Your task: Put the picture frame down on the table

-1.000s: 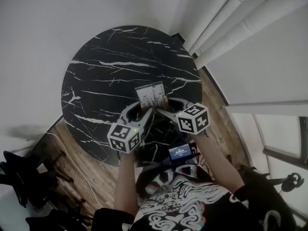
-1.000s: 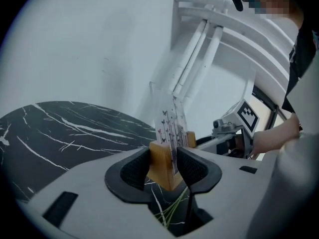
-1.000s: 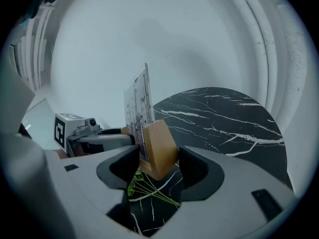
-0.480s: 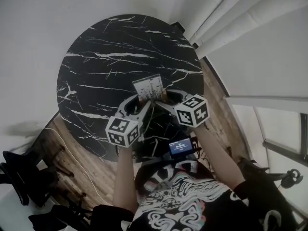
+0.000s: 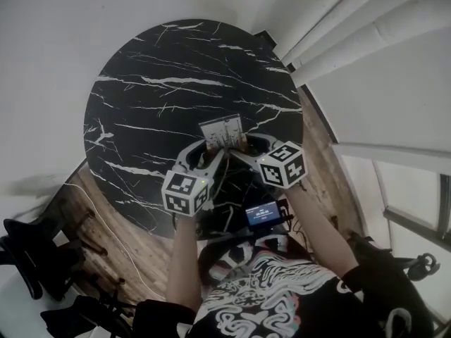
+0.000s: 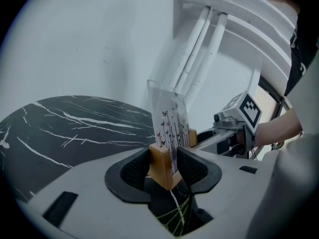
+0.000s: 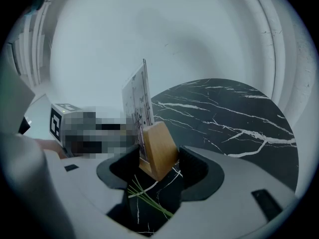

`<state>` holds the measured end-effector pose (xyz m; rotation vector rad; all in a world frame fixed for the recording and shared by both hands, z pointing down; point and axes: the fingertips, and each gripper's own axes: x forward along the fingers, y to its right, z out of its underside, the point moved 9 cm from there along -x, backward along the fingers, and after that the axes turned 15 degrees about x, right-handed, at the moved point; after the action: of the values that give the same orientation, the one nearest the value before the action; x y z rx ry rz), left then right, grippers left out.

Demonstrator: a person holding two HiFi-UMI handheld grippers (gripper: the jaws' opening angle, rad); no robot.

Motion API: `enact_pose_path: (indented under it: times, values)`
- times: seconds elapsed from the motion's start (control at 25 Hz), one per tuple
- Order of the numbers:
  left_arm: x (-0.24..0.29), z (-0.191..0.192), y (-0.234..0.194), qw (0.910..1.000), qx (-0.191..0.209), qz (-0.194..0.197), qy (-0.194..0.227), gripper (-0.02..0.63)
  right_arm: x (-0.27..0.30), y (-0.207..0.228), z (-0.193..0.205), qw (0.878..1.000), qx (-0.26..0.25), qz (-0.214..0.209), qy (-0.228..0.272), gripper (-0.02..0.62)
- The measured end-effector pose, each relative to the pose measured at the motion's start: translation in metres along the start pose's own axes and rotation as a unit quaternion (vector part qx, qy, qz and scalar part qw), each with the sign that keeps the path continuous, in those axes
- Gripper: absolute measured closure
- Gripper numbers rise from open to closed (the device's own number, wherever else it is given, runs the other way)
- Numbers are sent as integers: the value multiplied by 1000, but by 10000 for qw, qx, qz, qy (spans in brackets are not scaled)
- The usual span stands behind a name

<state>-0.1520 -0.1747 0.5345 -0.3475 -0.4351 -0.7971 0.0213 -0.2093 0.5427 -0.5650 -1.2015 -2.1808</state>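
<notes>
The left gripper (image 6: 164,169) is pinching a wooden block (image 6: 160,164) at one end of the frame (image 6: 170,117), pads pressed to either side of it; the right gripper (image 7: 155,164) pinches the matching block (image 7: 159,146) at the other end in the same way. Between the two, the clear panel with its butterfly print stands upright. In the head view the frame (image 5: 222,132) sits between the two grippers (image 5: 203,153) (image 5: 248,146), over the near-right part of the round black marble table (image 5: 155,97).

The step in hand is the lowering. The blocks look very close to the marble, but no view shows whether they touch it. The next move, as I judge it, is to bring both ends down level so that both blocks meet the top together; only then spread both sets of jaws and draw them back along the table without nudging the blocks. If one side lets go first, or the frame is tilted, the tall panel could tip.

No container is in view. Beyond the table there is only wooden floor (image 5: 106,224), a white wall, and a small lit screen (image 5: 262,215) at the person's chest.
</notes>
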Motion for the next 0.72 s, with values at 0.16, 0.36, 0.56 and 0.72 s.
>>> enact_pose_path:
  times: [0.16,0.36,0.56,0.72]
  values:
    - [4,5,-3,9997,131,-66,-170,423,9,3,2,9999,-109,71,-72,368]
    - [13,10,-1,9974,526,-127,-480,425,17,11,7,9987,-383,249,-238,368]
    - [18,14,1,9947,733,-127,-709,426,21,15,12,9972,-554,370,-341,368]
    - [22,19,2,9925,857,-131,-863,428,26,19,16,9957,-695,435,-441,368]
